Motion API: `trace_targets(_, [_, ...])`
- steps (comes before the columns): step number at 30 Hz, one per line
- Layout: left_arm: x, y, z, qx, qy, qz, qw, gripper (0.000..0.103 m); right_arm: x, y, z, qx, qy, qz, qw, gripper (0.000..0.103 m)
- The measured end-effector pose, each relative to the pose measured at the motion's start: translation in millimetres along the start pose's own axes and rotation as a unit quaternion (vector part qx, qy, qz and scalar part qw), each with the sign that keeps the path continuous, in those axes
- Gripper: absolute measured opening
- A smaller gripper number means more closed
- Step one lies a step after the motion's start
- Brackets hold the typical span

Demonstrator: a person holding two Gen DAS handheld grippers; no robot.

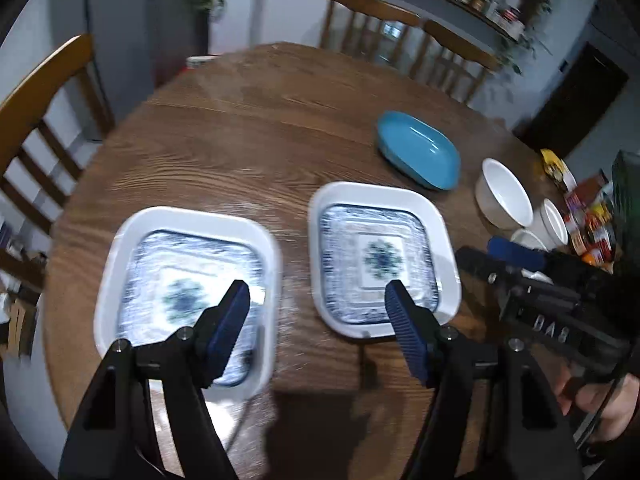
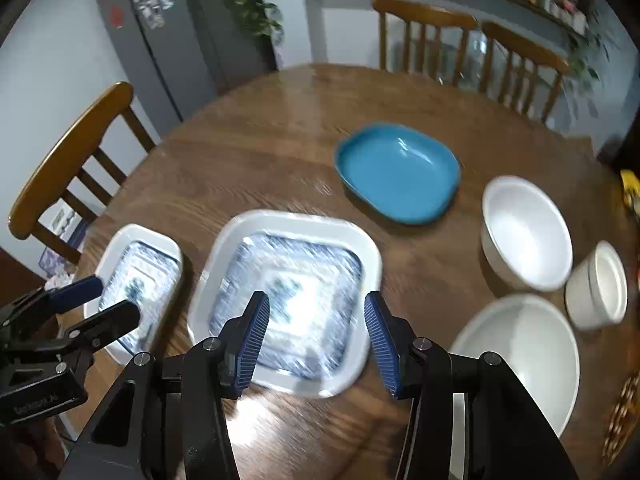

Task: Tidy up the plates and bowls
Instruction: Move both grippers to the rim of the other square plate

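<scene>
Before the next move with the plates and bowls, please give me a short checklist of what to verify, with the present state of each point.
1. Left gripper open, holding nothing: ok.
2. Right gripper open, holding nothing: ok.
3. Two patterned square plates, left plate and right plate, lie flat and apart on the table: ok.
4. Blue dish is apart from both plates: ok.
5. White bowls sit as a group, large bowl, medium bowl, small cup; touching or not: cannot tell.
6. Sharp view of the plates before grasping: not ok, both views are motion-blurred.
</scene>
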State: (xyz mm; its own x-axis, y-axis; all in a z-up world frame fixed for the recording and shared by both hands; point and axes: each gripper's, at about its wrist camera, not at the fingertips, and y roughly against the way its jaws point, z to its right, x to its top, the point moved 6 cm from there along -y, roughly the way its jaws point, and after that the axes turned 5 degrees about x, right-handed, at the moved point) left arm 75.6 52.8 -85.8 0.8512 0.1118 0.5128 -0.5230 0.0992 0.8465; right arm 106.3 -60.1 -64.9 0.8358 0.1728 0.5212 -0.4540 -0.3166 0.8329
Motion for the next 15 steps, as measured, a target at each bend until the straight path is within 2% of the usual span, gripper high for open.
trace_targets(2, [4.6, -11.7, 10.2, -0.015, -0.012, -0.009, 0.9998, 0.056, -5.0, -3.1, 2.3, 0.000, -0.006, -0.005, 1.000, 0.050])
trace_targets(3, [6.0, -15.4, 13.8, -0.019, -0.015, -0.013, 0.9996, 0.055, -7.9, -3.8, 4.5, 0.000, -0.007, -0.007, 1.000, 0.050])
trace_targets(6, [9.6, -25.6, 18.7, -0.022, -0.016, -0.025, 0.9993, 0.055, -16.3, -7.5, 5.5, 0.004, -0.006, -0.012, 1.000, 0.050])
trace_targets(10, [12.9, -41.9, 8.9, -0.035, 0.013, -0.058, 0.9976, 0.049, -21.7, -15.8, 8.5, 0.005, -0.003, -0.020, 1.000, 0.050])
trace_targets(15, [19.7, -49.0, 4.1, -0.039, 0.025, -0.080, 0.9957, 0.049, -20.6, -23.9, 11.1, 0.004, -0.002, -0.027, 1.000, 0.050])
